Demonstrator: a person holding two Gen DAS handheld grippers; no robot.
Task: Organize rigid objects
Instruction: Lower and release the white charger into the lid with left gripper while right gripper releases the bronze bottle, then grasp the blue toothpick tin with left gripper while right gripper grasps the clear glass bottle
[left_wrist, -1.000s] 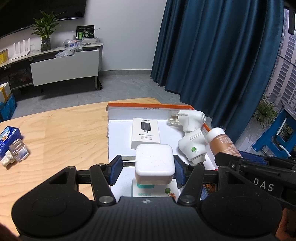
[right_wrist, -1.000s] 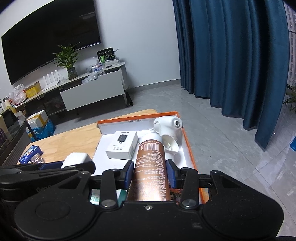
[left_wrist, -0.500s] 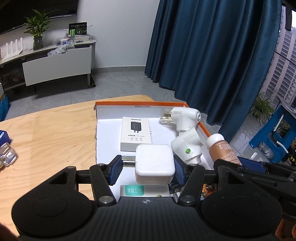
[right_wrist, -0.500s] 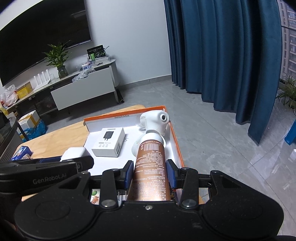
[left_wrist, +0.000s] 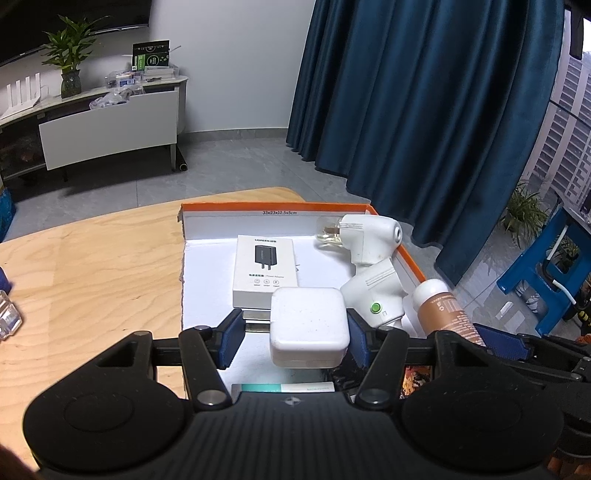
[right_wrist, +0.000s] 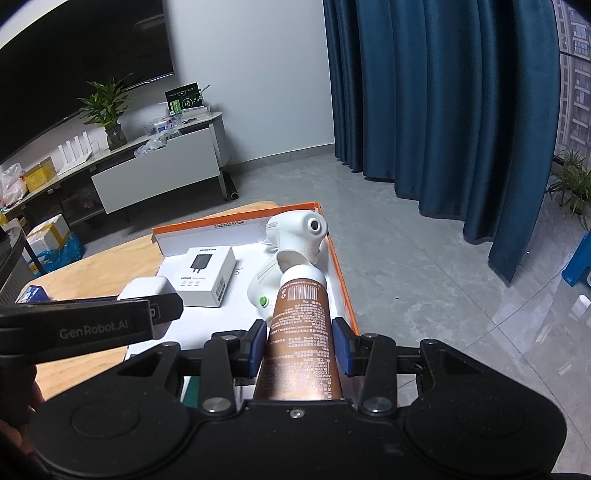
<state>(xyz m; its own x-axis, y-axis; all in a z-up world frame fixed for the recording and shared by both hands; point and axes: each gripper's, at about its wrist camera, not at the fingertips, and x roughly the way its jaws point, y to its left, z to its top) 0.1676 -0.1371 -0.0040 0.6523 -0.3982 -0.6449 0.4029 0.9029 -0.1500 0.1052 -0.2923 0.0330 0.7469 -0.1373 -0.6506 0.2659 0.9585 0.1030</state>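
My left gripper is shut on a white square charger block, held just above the near part of an orange-rimmed white box. My right gripper is shut on a brown tube with a white cap, over the box's right side. The tube also shows at the right of the left wrist view. In the box lie a white power-adapter carton and two white plug-in devices, one with a green button. The block shows partly behind the left gripper's body.
The box sits at the far right corner of a wooden table. A teal-and-white carton lies in the box under my left gripper. A clear small bottle and a blue carton lie on the table to the left. Beyond are grey floor and blue curtains.
The left wrist view has slid a little to the right, so the blue carton on the table has left its frame. Both grips are unchanged.
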